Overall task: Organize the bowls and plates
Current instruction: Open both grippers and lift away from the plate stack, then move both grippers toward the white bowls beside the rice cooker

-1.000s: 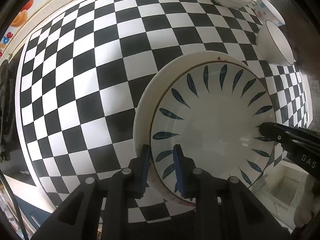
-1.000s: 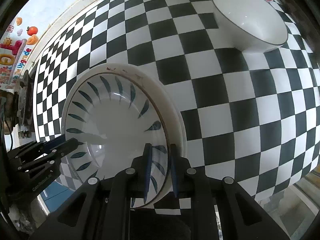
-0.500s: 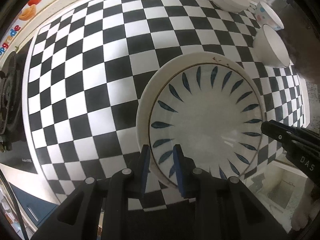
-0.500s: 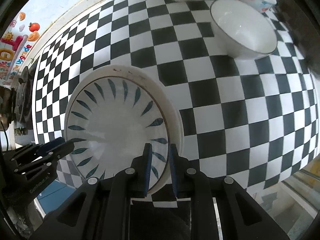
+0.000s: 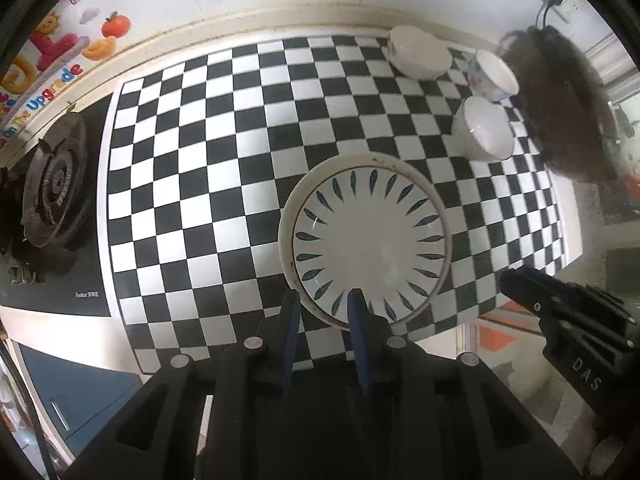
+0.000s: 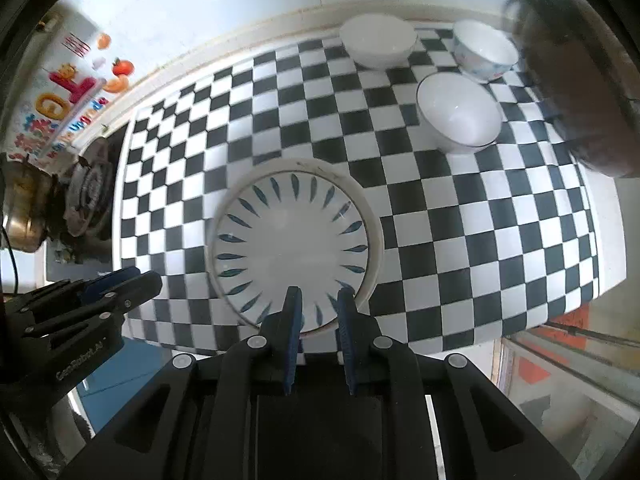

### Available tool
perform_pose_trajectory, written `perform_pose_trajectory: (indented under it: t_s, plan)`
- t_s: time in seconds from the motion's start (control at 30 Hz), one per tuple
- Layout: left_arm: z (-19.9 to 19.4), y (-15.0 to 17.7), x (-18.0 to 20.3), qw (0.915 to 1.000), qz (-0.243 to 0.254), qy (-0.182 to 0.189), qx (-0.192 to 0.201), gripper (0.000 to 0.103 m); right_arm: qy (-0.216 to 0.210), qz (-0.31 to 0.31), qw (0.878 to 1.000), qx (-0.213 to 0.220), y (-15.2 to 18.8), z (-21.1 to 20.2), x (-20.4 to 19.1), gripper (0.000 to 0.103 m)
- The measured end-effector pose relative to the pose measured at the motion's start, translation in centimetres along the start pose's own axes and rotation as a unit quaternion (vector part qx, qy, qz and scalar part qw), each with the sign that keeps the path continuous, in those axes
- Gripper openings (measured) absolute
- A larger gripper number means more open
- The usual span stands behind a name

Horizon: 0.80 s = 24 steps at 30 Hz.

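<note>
A white plate with blue leaf marks (image 5: pixel 368 244) (image 6: pixel 292 248) lies stacked on a larger plain white plate (image 5: pixel 286 216) (image 6: pixel 373 216) on the checkered counter. My left gripper (image 5: pixel 322 300) (image 6: pixel 148 278) hangs well above the stack's near rim, its blue pads a narrow gap apart with nothing gripped. My right gripper (image 6: pixel 318 296) (image 5: pixel 510 280) hovers the same way above the opposite side of the rim, also empty. Three bowls stand at the back right: a plain white one (image 5: pixel 484 132) (image 6: pixel 460 116), a patterned one (image 5: pixel 494 76) (image 6: pixel 484 52) and another white one (image 5: pixel 418 54) (image 6: pixel 378 40).
A gas stove burner (image 5: pixel 56 184) sits left of the checkered cloth, with a metal kettle (image 6: pixel 22 208) beyond it. A person's dark hair (image 5: pixel 560 100) hangs over the right end of the counter. The counter's front edge runs just below the plates.
Both grippers have risen off the stacked plates, whose rim had stood between their pads. The plates stayed on the counter and look smaller; more of the counter, wall and stove shows.
</note>
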<state>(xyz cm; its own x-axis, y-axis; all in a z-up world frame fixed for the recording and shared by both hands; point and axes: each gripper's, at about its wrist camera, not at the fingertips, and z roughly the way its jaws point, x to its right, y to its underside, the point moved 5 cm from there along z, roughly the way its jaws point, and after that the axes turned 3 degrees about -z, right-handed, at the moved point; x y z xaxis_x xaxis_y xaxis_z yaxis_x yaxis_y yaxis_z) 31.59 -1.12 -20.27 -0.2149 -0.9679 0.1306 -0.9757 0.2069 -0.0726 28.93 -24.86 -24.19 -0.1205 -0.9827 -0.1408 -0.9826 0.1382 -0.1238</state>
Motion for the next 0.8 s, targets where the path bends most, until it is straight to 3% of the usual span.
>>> perform_pose_trajectory:
  t_s: [0.33,0.63,0.67,0.8]
  plan:
    - [-3.5,0.7,0.4,0.9997,0.006,0.010,0.019,0.022,0.016,-0.006,0.999,0.037,1.4,-5.8,-1.4,0.020]
    - [-4.3,0.6,0.3,0.9991,0.014,0.024,0.031,0.022,0.014,0.003,0.999,0.038,1.3,-5.9,-1.5,0.020]
    - [-4.2,0.4,0.3,0.9989,0.016,0.028,0.033,0.023,0.012,0.006,0.999,0.034,1.3,-5.5,-1.4,0.023]
    - [-3.5,-1.1,0.4,0.9977,0.016,0.039,0.054,0.028,-0.017,0.025,0.999,0.037,0.7,-4.3,-0.5,0.063]
